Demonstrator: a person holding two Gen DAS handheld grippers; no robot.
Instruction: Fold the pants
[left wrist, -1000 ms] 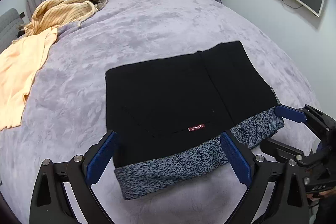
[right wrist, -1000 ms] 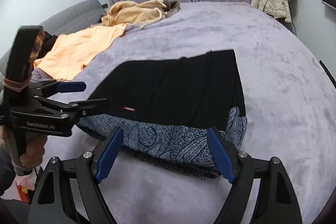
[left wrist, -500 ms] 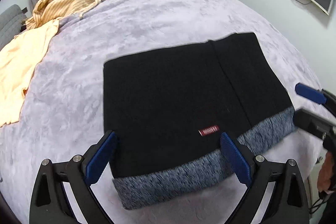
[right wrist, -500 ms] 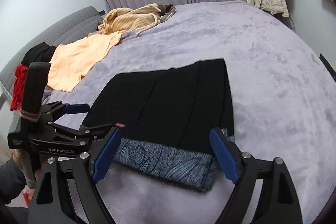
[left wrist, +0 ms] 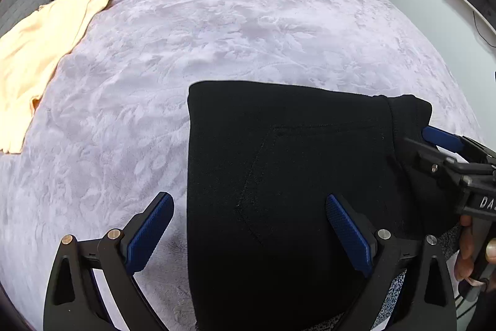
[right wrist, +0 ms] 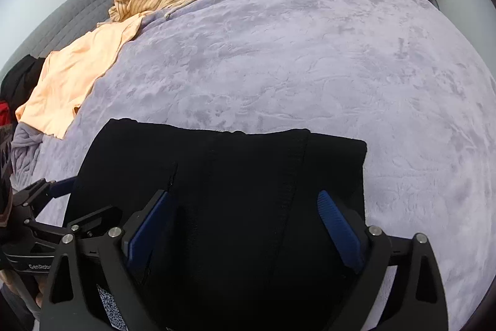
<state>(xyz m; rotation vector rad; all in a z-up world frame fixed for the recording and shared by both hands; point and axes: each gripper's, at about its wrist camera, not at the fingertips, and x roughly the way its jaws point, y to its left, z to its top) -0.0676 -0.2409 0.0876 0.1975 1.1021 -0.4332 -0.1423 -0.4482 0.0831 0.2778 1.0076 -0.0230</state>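
Both claws, left claw (left wrist: 249, 233) and right claw (right wrist: 245, 233), hang spread over the folded black pants (left wrist: 288, 176), the right's jaws having just been widening.

Black hand-held gripper (left wrist: 249, 233) (blue pads)

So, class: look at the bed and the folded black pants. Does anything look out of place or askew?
Mostly tidy. The black pants lie flat, but a speckled blue-grey layer pokes out at the near edge, so the fold is uneven. Loose orange clothes are strewn along the bed's far-left side.
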